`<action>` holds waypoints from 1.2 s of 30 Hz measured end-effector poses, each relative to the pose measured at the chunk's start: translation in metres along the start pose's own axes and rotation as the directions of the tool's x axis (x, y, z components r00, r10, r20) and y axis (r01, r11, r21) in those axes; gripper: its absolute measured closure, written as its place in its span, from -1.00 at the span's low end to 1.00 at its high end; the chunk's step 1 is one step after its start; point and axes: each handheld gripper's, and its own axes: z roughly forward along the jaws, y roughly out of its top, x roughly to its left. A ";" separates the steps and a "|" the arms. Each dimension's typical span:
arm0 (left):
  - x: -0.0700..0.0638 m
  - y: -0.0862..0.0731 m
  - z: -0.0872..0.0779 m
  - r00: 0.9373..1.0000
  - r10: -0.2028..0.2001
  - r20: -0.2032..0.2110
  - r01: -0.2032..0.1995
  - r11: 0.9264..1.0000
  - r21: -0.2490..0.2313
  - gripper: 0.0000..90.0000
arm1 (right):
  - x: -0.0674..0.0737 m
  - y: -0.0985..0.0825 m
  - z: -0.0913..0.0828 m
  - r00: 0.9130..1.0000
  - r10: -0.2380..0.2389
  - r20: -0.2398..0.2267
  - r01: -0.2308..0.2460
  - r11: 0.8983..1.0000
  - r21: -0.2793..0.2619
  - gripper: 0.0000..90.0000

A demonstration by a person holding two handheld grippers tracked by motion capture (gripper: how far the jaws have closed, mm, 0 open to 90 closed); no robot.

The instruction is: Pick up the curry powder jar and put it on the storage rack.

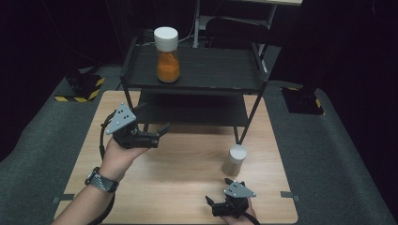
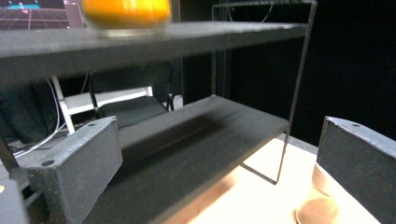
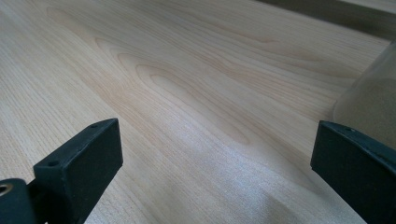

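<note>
Two black two-jaw grippers are being held over a light wooden table [image 1: 183, 159]. The left gripper [image 1: 162, 132] is being held by a hand with a dark wristwatch [image 1: 101, 180], jaws spread wide and empty, just in front of the lower shelf of a black two-tier metal rack [image 1: 197, 89]. The right gripper [image 1: 210, 202] is being held low near the table's front edge, jaws also wide apart, gripping nothing. A small clear jar of beige powder with a white lid [image 1: 234, 160] is standing upright on the table, near the right gripper, by the rack's front right leg. A taller white-lidded jar of orange powder [image 1: 167, 55] is standing on the rack's top shelf.
</note>
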 end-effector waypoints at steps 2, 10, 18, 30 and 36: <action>0.001 -0.009 -0.001 1.000 0.000 0.018 0.000 1.000 0.009 -0.99 | 0.000 0.000 0.000 1.000 0.000 0.000 0.000 1.000 0.001 -0.97; -0.001 -0.041 -0.003 0.999 -0.026 0.041 0.024 0.998 0.050 -0.99 | 0.001 0.000 0.000 1.000 -0.006 0.002 0.006 1.000 0.003 -0.97; -0.003 -0.066 -0.007 0.998 -0.042 0.046 0.038 0.995 0.092 -0.99 | 0.001 0.001 0.000 1.000 -0.007 0.003 0.007 1.000 0.004 -0.97; -0.006 -0.108 -0.015 0.996 -0.085 0.041 0.078 0.986 0.149 -0.99 | 0.001 0.001 0.001 1.000 -0.011 0.002 0.011 1.000 0.008 -0.97; -0.012 -0.127 -0.020 0.996 -0.080 0.038 0.072 0.981 0.181 -0.99 | 0.001 0.001 0.001 1.000 -0.011 0.001 0.011 1.000 0.007 -0.97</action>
